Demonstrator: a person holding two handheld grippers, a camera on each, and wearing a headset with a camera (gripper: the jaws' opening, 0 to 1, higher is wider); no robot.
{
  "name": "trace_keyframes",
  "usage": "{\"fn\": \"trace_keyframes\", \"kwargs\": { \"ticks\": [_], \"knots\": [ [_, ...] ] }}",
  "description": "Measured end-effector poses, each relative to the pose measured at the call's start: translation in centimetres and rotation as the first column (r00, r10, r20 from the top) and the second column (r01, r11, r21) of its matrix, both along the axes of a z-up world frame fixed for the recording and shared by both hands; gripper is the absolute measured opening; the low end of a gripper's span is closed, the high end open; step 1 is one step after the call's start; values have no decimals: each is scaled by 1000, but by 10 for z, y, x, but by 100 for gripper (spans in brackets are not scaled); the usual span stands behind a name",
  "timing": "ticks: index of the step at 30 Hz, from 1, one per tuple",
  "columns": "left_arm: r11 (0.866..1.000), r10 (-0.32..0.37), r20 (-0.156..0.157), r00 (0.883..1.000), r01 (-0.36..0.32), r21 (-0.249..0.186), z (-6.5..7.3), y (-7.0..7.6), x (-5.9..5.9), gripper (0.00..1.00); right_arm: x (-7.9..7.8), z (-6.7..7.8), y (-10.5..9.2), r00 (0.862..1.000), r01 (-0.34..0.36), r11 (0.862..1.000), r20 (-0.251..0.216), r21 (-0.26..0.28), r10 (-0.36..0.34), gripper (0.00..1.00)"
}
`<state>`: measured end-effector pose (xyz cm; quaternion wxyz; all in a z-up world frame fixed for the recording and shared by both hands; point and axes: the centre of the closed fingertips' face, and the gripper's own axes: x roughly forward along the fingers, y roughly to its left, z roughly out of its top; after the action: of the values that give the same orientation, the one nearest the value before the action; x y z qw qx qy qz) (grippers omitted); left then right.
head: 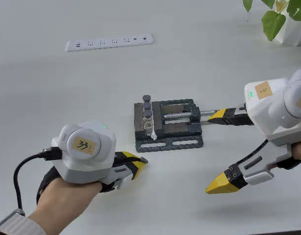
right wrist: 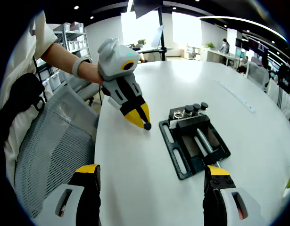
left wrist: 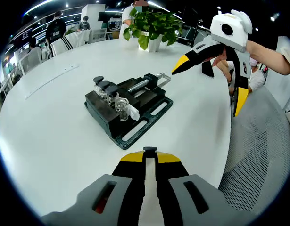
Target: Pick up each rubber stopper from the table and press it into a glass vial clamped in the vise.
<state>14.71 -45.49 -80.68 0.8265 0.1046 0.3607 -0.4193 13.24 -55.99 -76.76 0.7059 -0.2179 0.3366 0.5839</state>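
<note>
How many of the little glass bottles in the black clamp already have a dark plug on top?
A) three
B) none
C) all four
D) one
A: three dark stoppers stand in a row on top of bottles in the vise, while the fourth vial, the one at the end nearest the person, has an open top.
</note>
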Motion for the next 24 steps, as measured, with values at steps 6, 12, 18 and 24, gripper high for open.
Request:
{"fn": "trace_keyframes", "kwargs": {
  "ticks": [6,12,18,24],
  "knots": [
    [992,-124,58,991,124,-4,19,-10,-4,3,-2,12,9,998,-59,998,24,0,59,88],
    [976,-203,116,972,211,-56,44,-24,-6,3,-5,25,22,992,-117,993,49,7,116,86],
    [951,-267,171,948,288,-111,71,-45,-13,3,-10,34,34,981,-179,984,72,3,179,77],
    [928,-317,217,923,349,-129,85,-58,-22,3,-15,38,39,967,-240,971,82,-7,240,62]
  ]
}}
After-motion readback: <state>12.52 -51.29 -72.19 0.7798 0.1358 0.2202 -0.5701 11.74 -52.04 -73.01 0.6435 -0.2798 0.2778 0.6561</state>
